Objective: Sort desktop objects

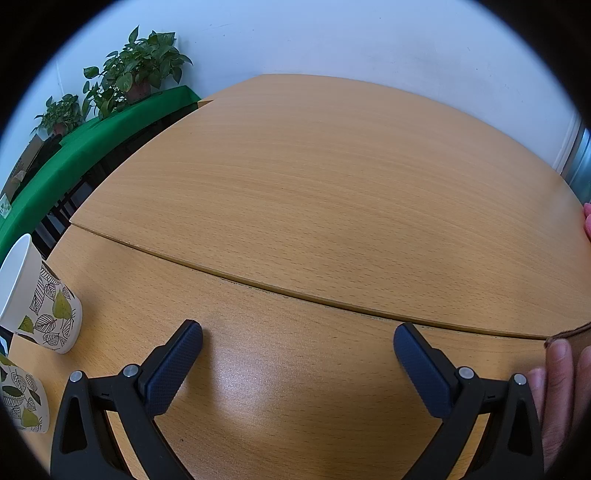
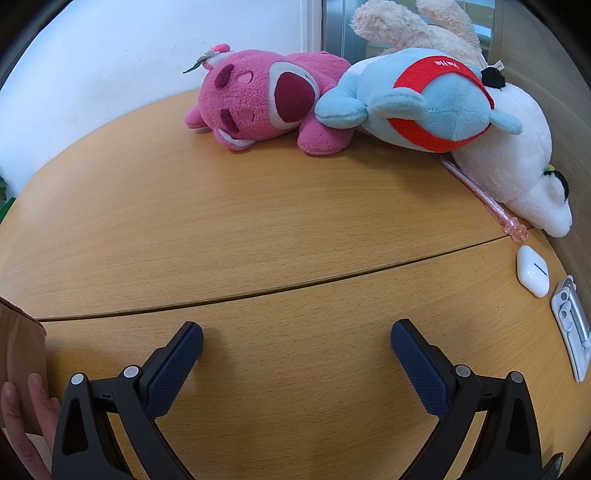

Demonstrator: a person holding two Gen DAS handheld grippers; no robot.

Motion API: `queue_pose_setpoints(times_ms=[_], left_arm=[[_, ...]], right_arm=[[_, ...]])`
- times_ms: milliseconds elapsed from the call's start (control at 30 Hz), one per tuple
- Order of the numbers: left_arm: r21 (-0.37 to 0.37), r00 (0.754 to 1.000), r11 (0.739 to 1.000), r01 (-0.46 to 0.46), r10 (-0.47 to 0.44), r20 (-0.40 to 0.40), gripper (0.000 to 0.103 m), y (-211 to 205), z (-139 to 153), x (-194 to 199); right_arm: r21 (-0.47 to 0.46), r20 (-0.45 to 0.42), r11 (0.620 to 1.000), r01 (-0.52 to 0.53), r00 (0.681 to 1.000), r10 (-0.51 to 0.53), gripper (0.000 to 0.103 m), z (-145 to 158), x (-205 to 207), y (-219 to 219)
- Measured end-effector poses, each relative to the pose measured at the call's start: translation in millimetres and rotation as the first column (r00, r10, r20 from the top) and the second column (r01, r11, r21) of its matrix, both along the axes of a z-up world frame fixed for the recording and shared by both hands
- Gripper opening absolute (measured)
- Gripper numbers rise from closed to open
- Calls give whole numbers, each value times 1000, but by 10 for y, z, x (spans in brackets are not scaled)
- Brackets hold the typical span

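L gripper is hovering over the wooden desk w/ fingers spread wide, nothing between the pads. Straight ahead of it the desk is lying bare across the seam. Two leaf-print paper cups are sitting off to its left: one just beyond the left fingertip's side, tipped toward the lens, the other nearer, beside the left finger's base. A hand is showing just right of the right finger, touching a brown cardboard thing that's mostly cut off.

R gripper is likewise hanging released, fingers wide apart, gripping nothing, above the same desk. Well ahead of it, at the far edge, a pink plush bear is lying on its side, touching a blue-and-red plush to its right. That one is leaning on a white plush, w/ a cream plush behind. Ahead-right of the right finger, a pink pen is lying partly under the white plush; a white earbud case is sitting nearer, just past the pen's tip, and a white-and-metal clip item is lying at the far right. Left of the left finger, a hand is resting on a brown box.
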State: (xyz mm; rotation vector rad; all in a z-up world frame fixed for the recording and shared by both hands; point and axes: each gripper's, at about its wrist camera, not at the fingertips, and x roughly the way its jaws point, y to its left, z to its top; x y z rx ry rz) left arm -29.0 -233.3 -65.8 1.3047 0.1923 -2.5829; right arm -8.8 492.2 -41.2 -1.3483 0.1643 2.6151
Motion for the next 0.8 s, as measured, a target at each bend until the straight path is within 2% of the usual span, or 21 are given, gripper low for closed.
queue_pose_setpoints(times_ms=[800], left_arm=[[0,1000,1000,-1,1,1,103,-4,3,-3]], right_arm=[[0,1,1000,0,1000,0,103,16,-44,-42]])
